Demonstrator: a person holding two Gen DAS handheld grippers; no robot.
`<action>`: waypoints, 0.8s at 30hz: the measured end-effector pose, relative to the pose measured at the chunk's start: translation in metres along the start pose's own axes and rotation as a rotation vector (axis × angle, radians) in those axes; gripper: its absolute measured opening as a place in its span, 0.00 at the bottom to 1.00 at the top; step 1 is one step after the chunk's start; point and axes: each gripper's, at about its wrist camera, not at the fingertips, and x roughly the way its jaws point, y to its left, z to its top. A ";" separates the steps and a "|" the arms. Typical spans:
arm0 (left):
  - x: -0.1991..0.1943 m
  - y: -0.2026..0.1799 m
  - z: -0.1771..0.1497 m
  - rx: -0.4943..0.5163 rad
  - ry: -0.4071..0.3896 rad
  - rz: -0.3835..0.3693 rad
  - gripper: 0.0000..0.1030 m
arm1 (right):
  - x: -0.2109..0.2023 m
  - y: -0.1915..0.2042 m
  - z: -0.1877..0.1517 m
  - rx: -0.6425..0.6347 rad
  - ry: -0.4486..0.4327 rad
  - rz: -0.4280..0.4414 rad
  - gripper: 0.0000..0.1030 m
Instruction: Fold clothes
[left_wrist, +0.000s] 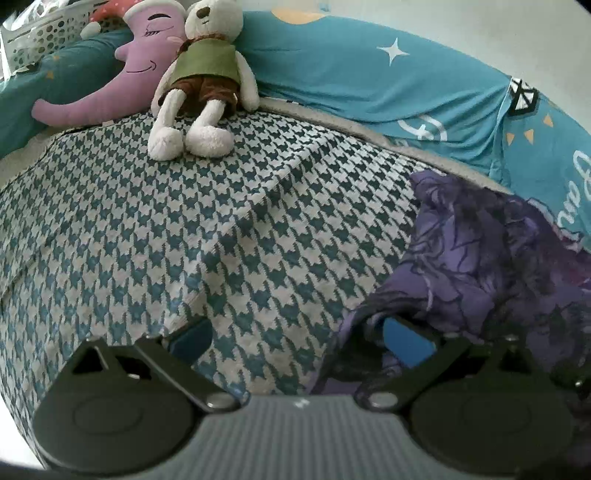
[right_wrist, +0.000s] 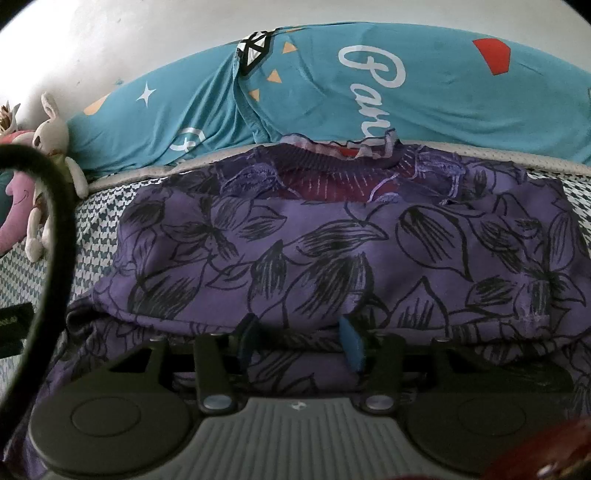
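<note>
Left gripper (left_wrist: 299, 341) in the left wrist view: fingers spread wide, nothing between them. Left blue pad (left_wrist: 192, 338) sits over the houndstooth bedspread (left_wrist: 166, 229); right blue pad (left_wrist: 408, 339) is at the edge of the purple floral garment (left_wrist: 491, 266), partly tucked among its folds. Cannot tell if that pad touches cloth. Garment is bunched at the right side of the bed, against the teal quilt (left_wrist: 369, 81). White plush rabbit (left_wrist: 205, 74) in a green top sits at the far end, leaning beside a purple moon cushion (left_wrist: 122, 88). White perforated basket (left_wrist: 48, 33) in the top left corner.

Right wrist view: right gripper (right_wrist: 299, 341) has its fingers partly apart, both blue pads (right_wrist: 352, 347) pressed into a fold at the near edge of the purple floral garment (right_wrist: 332, 258); cloth lies between them but a firm pinch is not clear. Garment spreads flat across the bedspread (right_wrist: 99, 221), neckline (right_wrist: 332, 166) at the far side next to the teal quilt (right_wrist: 332, 92). Black cable (right_wrist: 59, 221) arcs down the left. Plush rabbit (right_wrist: 51, 140) far left.
</note>
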 end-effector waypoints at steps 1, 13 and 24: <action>-0.002 0.000 0.000 -0.003 -0.008 -0.003 1.00 | 0.000 0.000 0.000 -0.001 0.000 0.000 0.48; -0.004 -0.003 0.013 -0.030 -0.041 -0.059 1.00 | -0.002 0.002 0.000 -0.011 -0.007 -0.007 0.49; 0.023 -0.021 0.012 0.061 -0.031 -0.007 1.00 | -0.009 0.004 0.003 -0.016 -0.048 0.020 0.49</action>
